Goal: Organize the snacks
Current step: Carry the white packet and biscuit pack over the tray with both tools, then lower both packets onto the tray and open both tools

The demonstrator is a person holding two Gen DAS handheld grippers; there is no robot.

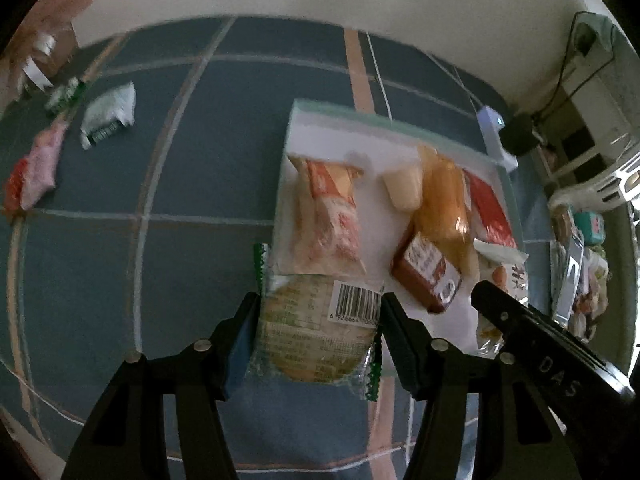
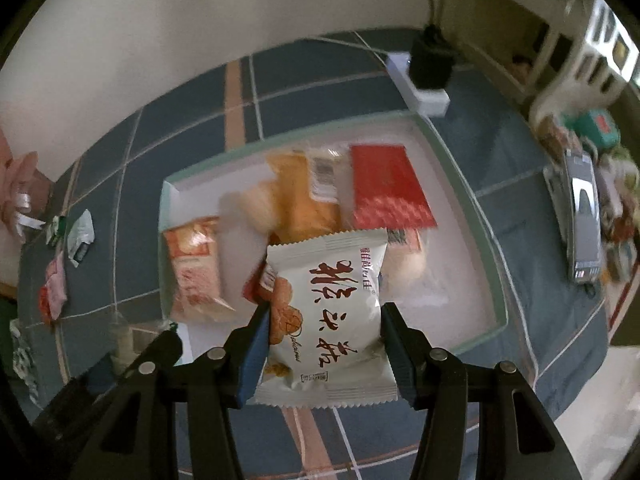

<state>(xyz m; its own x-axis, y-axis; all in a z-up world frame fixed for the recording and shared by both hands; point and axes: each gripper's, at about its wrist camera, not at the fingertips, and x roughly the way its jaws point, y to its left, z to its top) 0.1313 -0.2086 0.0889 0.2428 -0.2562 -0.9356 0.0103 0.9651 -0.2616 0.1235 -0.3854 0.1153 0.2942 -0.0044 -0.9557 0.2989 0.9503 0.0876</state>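
My left gripper [image 1: 318,312] is shut on a clear-wrapped round cake with a barcode [image 1: 316,332], held over the near left edge of a white tray with a green rim [image 1: 332,136]. My right gripper [image 2: 324,320] is shut on a white snack packet with red characters [image 2: 332,312], held above the tray's near part [image 2: 460,200]. The tray holds an orange-white packet [image 1: 328,216], an orange bag [image 1: 440,196], a red packet [image 2: 388,188] and a pale jelly cup [image 1: 404,190]. The right gripper's arm [image 1: 532,332] shows at right in the left wrist view.
A blue plaid cloth [image 1: 180,160] covers the table. Loose packets lie at the far left: a pale green one [image 1: 108,114] and a pink one [image 1: 40,168]. A white power strip with a black plug [image 2: 424,76] lies behind the tray. A cluttered shelf [image 2: 584,216] stands at right.
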